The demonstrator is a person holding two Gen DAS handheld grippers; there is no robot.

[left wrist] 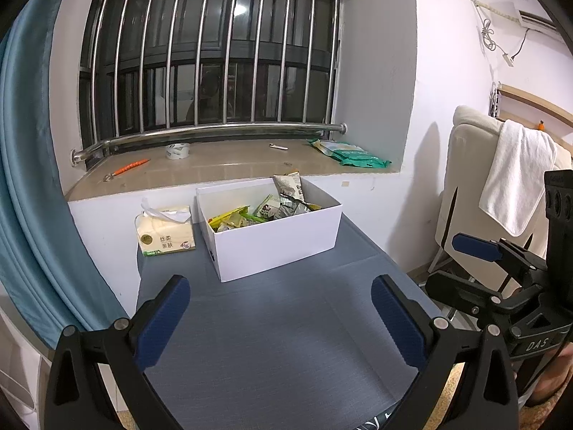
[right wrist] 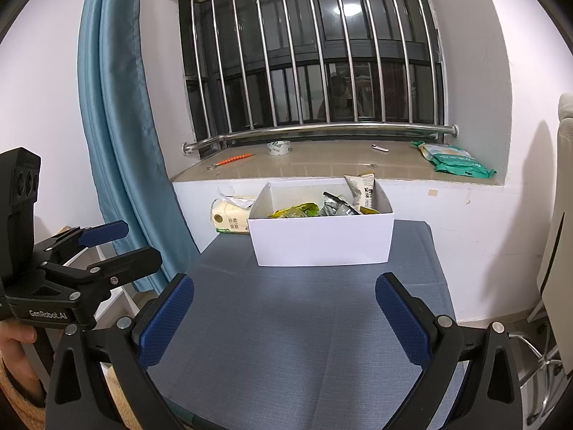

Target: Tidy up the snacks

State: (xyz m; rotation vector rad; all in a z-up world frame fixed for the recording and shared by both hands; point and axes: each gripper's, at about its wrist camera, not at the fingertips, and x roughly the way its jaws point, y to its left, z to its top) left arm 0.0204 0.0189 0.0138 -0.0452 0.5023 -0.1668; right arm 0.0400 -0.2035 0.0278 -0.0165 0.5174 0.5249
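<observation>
Hovering apart, both grippers (left wrist: 281, 319) (right wrist: 284, 319) wide-jawed.

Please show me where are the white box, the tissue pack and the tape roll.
white box (right wrist: 322, 242): right wrist view, on its front wall.
tissue pack (left wrist: 166, 238): left wrist view, on its printed front face.
tape roll (left wrist: 177, 151): left wrist view, on its outer side.

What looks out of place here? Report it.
One grey snack packet stands on end at the back right of the white box, poking above its rim while the other snacks lie low inside. Green packets sit apart on the windowsill, outside the box. Nothing looks spilled or damaged.
</observation>
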